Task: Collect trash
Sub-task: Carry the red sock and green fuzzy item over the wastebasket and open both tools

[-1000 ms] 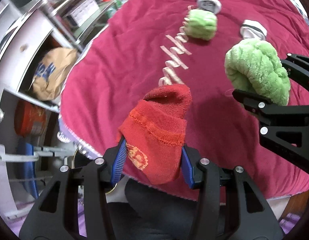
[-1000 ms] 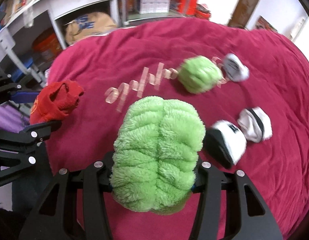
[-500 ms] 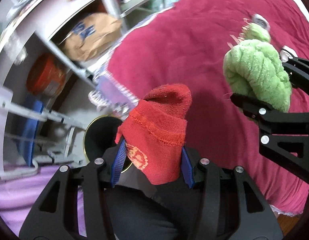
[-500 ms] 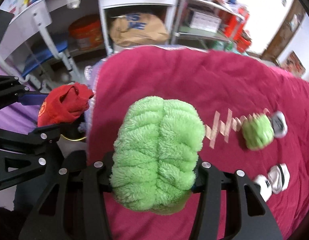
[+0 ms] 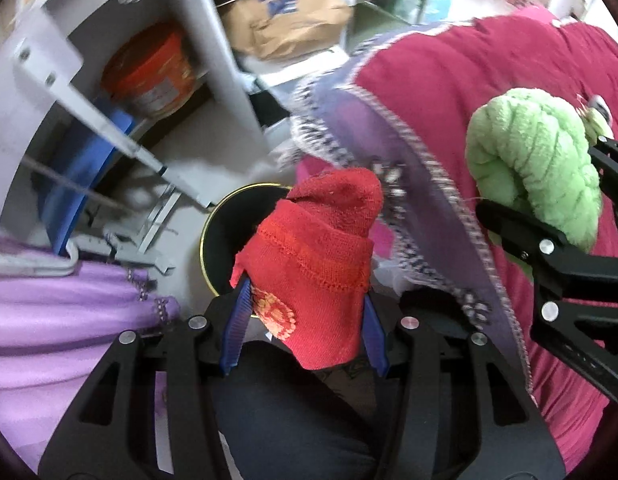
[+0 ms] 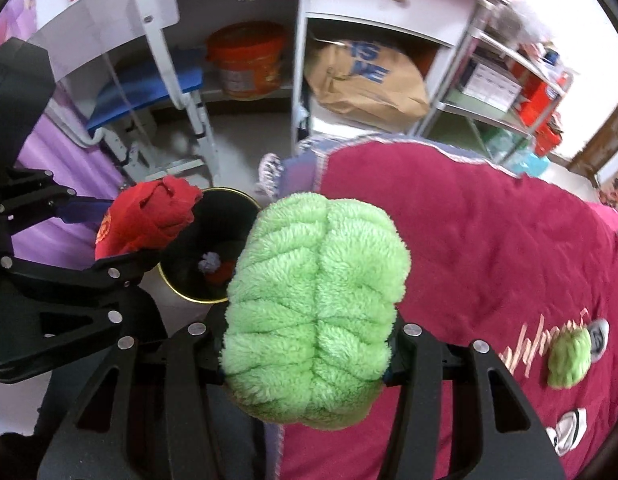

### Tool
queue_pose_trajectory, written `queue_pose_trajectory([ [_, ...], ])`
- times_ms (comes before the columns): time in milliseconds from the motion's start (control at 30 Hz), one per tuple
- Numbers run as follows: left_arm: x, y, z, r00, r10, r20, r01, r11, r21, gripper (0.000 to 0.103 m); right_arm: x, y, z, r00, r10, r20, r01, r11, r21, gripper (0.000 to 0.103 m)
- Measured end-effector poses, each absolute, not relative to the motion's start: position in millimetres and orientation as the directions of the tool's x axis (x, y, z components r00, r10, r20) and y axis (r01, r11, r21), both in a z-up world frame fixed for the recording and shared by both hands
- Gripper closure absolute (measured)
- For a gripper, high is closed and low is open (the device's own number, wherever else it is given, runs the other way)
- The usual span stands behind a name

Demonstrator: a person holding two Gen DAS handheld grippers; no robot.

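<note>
My left gripper (image 5: pixel 305 320) is shut on a rolled red sock (image 5: pixel 313 264) and holds it over the near rim of a round black bin with a gold rim (image 5: pixel 221 224) on the floor. The sock (image 6: pixel 145 216) and bin (image 6: pixel 213 248) also show in the right wrist view; the bin holds a grey and a red item. My right gripper (image 6: pixel 309 344) is shut on a fluffy green sock roll (image 6: pixel 313 312), just right of the bin, at the bed's edge. The green roll shows in the left wrist view (image 5: pixel 533 168).
A magenta blanket (image 6: pixel 489 240) covers the bed, with another green roll (image 6: pixel 569 360) and white socks (image 6: pixel 569 432) on it. A white desk and shelves hold an orange bucket (image 6: pixel 245 60) and a brown paper bag (image 6: pixel 365 80). A blue chair (image 6: pixel 145 92) stands left.
Both grippers have swung left, off the bed and toward the floor, each keeping its sock. The black bin has come into view under the red sock.
</note>
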State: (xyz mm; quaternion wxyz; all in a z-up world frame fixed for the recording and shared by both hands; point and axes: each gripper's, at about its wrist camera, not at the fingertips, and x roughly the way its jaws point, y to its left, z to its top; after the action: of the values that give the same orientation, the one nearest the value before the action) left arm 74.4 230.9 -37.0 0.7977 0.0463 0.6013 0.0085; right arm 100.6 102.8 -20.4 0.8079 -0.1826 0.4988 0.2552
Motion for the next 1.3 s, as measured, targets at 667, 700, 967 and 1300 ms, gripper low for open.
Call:
queue_pose_trajectory([
  [667, 110, 305, -109, 0.167, 0.046, -0.985, -0.124, 0.992, 0.025, 0.024, 130, 180, -51, 0.327, 0.232, -0.916, -0.685, 0.726, -0.061, 0.055],
  [700, 111, 307, -111, 0.163, 0.045, -0.986, -0.129, 0.991, 0.024, 0.021, 131, 182, -53, 0.323, 0.231, -0.918, -0.687, 0.724, -0.060, 0.055],
  [967, 108, 330, -108, 0.160, 0.102, -0.982, -0.171, 0.982, 0.075, 0.018, 143, 212, -73, 0.276, 0.235, -0.932, -0.715, 0.698, -0.036, 0.055],
  [1300, 93, 361, -102, 0.142, 0.178, -0.974, -0.247, 0.959, 0.140, 0.017, 145, 246, -82, 0.272, 0.251, -0.929, -0.752, 0.658, -0.042, 0.035],
])
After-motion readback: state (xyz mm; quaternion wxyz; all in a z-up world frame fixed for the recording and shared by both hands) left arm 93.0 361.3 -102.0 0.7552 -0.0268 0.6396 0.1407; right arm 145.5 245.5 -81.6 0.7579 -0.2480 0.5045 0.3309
